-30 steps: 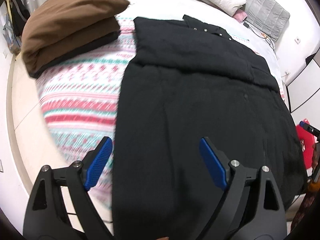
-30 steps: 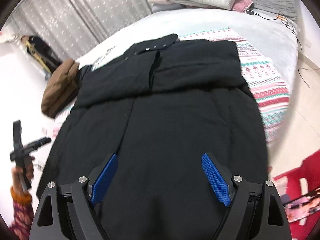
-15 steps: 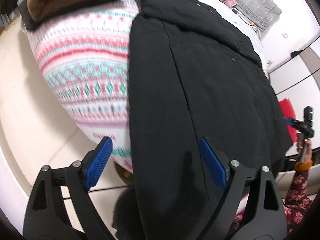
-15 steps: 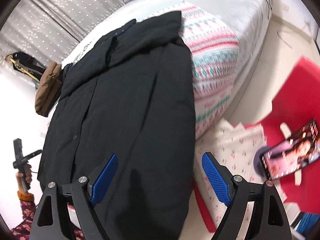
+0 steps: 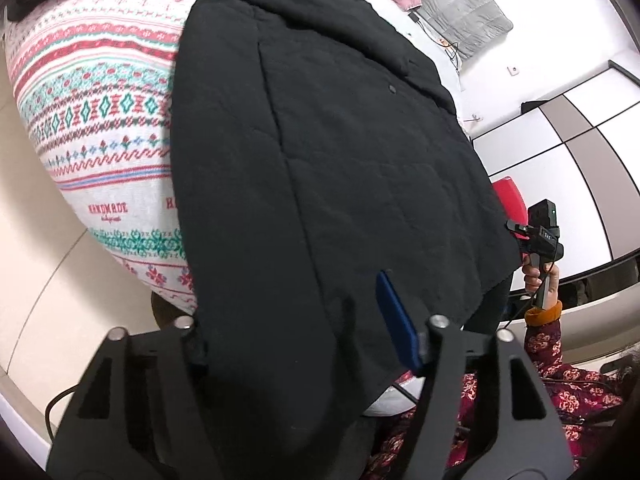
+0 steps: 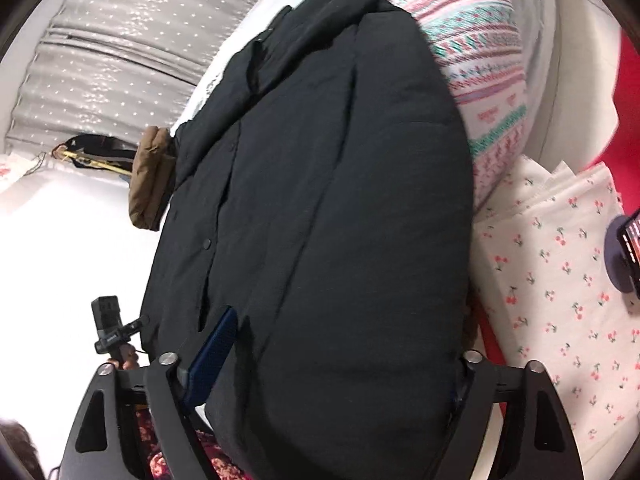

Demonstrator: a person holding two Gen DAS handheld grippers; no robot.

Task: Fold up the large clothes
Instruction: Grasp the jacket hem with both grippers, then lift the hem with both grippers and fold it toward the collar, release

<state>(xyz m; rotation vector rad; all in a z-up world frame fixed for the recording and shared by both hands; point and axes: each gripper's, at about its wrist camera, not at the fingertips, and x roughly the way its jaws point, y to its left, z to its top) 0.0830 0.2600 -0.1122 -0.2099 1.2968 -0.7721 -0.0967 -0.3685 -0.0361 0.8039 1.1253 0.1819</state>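
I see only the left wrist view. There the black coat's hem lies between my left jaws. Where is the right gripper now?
Observer: The right gripper straddles the other bottom corner of the black coat. Its jaws have just been closing with the coat between them. One side is hidden under the fabric, so I cannot confirm a grip.
Operator: What lies next to the coat on that side?
Observer: A white cherry-print cloth, directly right of the hanging hem in the right wrist view.
Operator: Anything beyond it?
Observer: A phone with a lit screen, at the right edge of the picture.
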